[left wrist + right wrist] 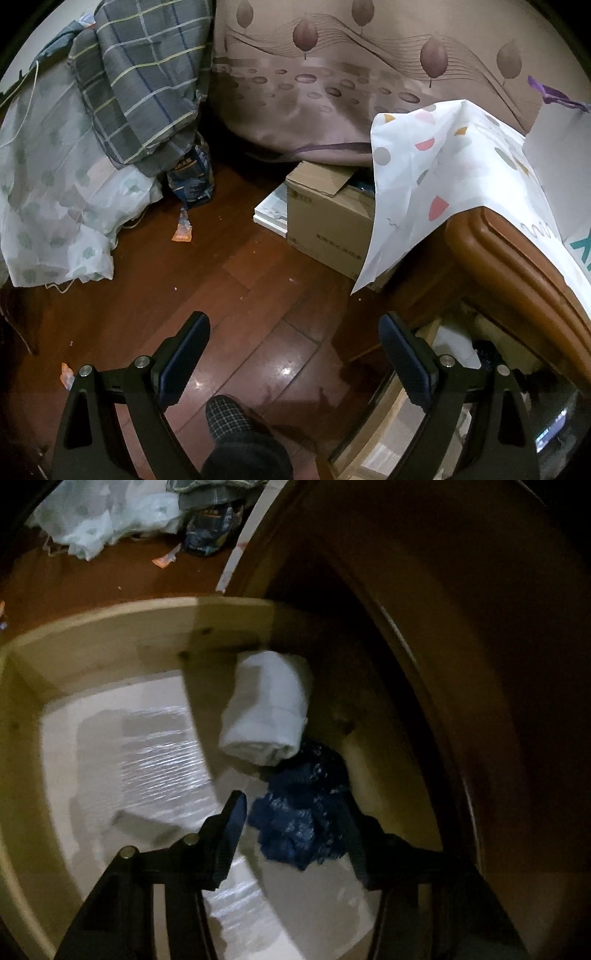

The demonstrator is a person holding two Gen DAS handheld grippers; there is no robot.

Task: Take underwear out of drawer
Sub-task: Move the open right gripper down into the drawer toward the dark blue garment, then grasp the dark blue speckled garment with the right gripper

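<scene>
Over on the left, the bed's pale leaf-print sheet (48, 192) spills to the floor; a grey plaid blanket (140, 74) is heaped on top of it; a dark printed bag (192, 177) sits at its foot, and an orange wrapper (183, 232) lies on the dark wooden floor (229, 288) just in front. Centre frame, the left gripper (293, 343) hangs over bare floor with its jaws spread wide and nothing between them; a checked slipper (229, 417) pokes in below. Moving right, a cardboard box (328, 218) stands against a brown curtain with a leaf pattern (332, 74); a white cloth with coloured shapes (443, 177) drapes over the wooden cabinet top (517, 266).

Now down into the open drawer (92, 635): pale wooden walls, a shiny white liner on the bottom; a rolled white garment (266, 705) lies against the far wall, and touching it on the near side is the crumpled dark blue underwear (303, 812), still inside the drawer by its right wall. The right gripper (295, 827) sits about half open, its fingers either side of that blue bundle; the left pad stands just clear of the fabric, so no grip yet; the right finger is in shadow and contact there is hard to judge.
</scene>
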